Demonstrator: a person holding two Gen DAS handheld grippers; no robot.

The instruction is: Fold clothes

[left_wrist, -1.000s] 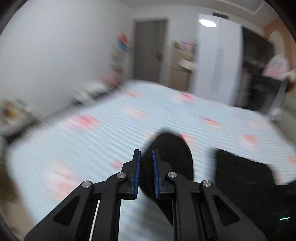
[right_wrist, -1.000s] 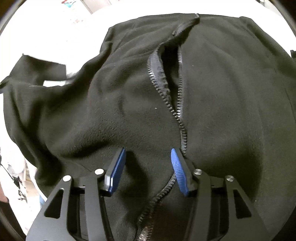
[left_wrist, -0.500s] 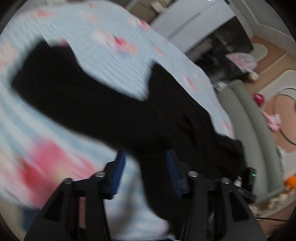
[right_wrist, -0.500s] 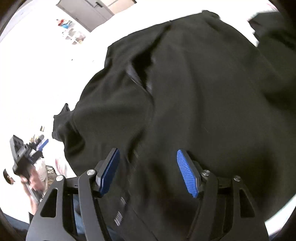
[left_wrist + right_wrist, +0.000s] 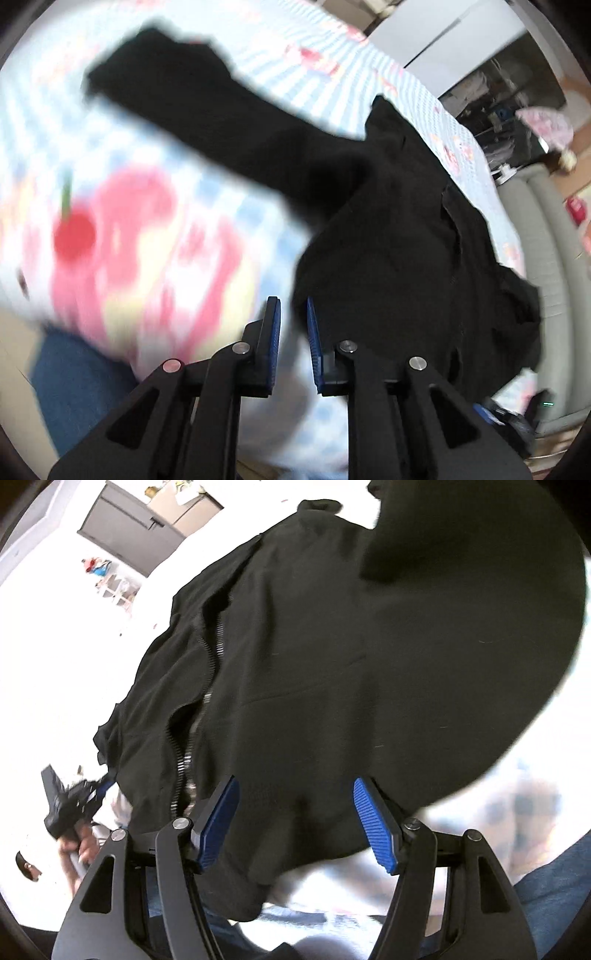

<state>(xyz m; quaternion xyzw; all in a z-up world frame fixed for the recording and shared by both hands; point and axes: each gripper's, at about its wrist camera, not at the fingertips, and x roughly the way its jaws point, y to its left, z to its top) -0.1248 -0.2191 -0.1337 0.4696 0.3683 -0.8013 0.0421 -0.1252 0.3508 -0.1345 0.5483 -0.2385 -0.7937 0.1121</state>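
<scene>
A black zip-up jacket lies spread on a bed sheet printed with blue checks and pink cherries. One sleeve stretches away to the upper left. My left gripper is closing at the jacket's near left edge. Its jaws stand narrow, with the fabric's edge at the tips. In the right wrist view the jacket fills the picture, its zip partly undone. My right gripper hangs open over the hem, its pads wide apart. The left gripper shows at the jacket's far corner, held by a hand.
The person's blue jeans press against the bed's near edge. A grey sofa runs along the right of the bed. Behind it stand a white wardrobe and dark shelves. A grey door is at the far wall.
My left gripper let go of the sleeve, swung down to the jacket's near edge, opened and narrowed again. My right gripper slid sideways along the hem and opened wider.
</scene>
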